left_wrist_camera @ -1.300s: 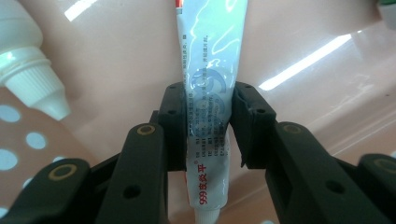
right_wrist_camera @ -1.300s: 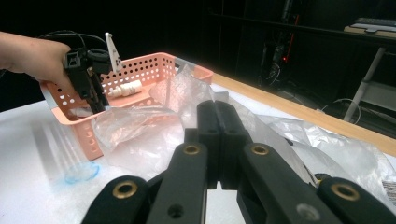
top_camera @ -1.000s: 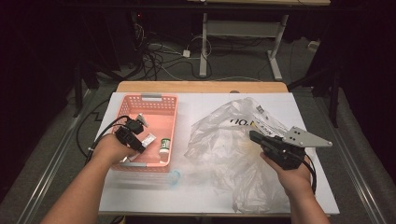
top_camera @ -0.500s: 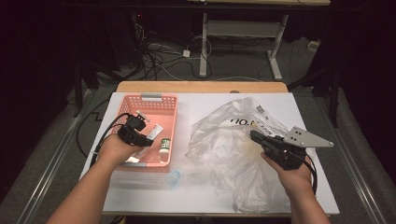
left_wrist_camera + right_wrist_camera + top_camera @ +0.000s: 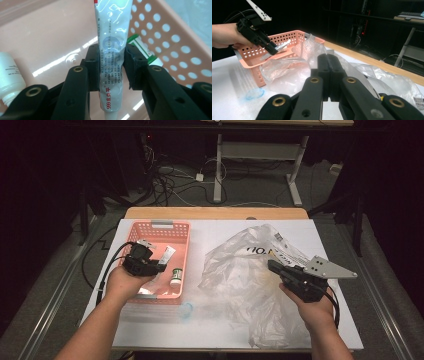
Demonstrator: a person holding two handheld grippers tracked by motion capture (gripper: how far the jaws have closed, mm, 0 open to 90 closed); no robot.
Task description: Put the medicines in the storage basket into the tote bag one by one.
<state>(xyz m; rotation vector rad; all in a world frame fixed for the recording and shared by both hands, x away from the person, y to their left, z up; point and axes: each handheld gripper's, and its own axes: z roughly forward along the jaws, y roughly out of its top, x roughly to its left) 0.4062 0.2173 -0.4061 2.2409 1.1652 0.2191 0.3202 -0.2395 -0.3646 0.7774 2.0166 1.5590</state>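
Over the pink perforated plastic basket [image 5: 182,232], a white squeezable ointment tube [image 5: 111,50] was pinched between the left gripper's [image 5: 110,66] jaws. A small white green-capped bottle [image 5: 175,277] lay inside. The right gripper [image 5: 329,75], jaws pressed together, rested on the crumpled clear plastic bag [image 5: 245,280].

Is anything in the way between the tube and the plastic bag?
Only the basket's right wall. The left gripper holds the tube above the basket floor, and the plastic bag lies just beyond that wall, so lifting higher should clear it.
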